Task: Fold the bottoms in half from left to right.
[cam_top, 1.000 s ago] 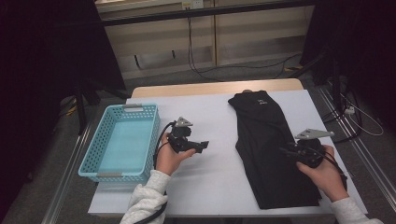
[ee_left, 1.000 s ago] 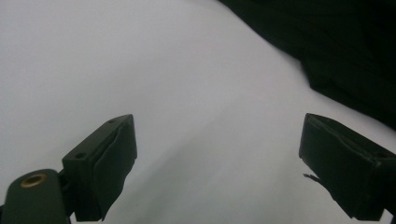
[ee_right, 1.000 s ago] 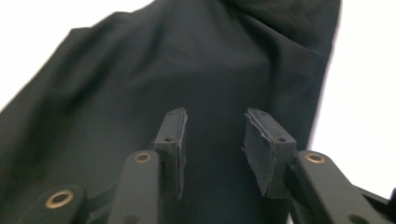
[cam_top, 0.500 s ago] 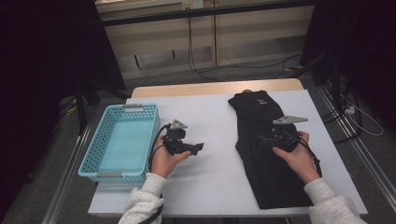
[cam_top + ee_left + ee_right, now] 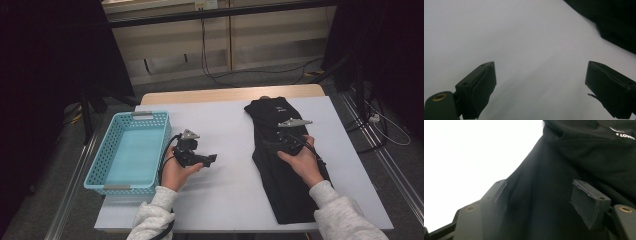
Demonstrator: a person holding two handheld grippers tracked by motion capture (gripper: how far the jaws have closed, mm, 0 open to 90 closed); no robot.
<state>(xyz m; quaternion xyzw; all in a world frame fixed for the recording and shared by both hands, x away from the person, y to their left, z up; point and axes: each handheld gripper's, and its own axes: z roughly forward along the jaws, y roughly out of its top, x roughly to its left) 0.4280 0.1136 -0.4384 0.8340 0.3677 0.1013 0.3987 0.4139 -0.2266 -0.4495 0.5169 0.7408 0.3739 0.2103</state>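
A black garment (image 5: 281, 111) lies folded lengthwise on the right half of the white table (image 5: 220, 115), with small white lettering near its far end (image 5: 625, 135). My right gripper (image 5: 269, 144) hovers low over the garment's left edge, jaws pointing left. In the right gripper view its jaws (image 5: 540, 184) stand apart and have just been opening. Black cloth lies under and between them, and the pads do not press on it. My left gripper (image 5: 212, 159) is held over bare table left of the garment. Its jaws (image 5: 540, 67) are wide open with nothing between them, and the garment (image 5: 614, 20) lies beyond.
A light blue plastic basket (image 5: 100, 165) stands at the table's left edge, with nothing visible inside it. Bare white table stretches between basket and garment. Rails run along both sides of the table, and cables lie on the floor behind it.
My right hand has moved from the garment's right side up and left across the cloth to its left edge. The left hand has stayed nearly in place.
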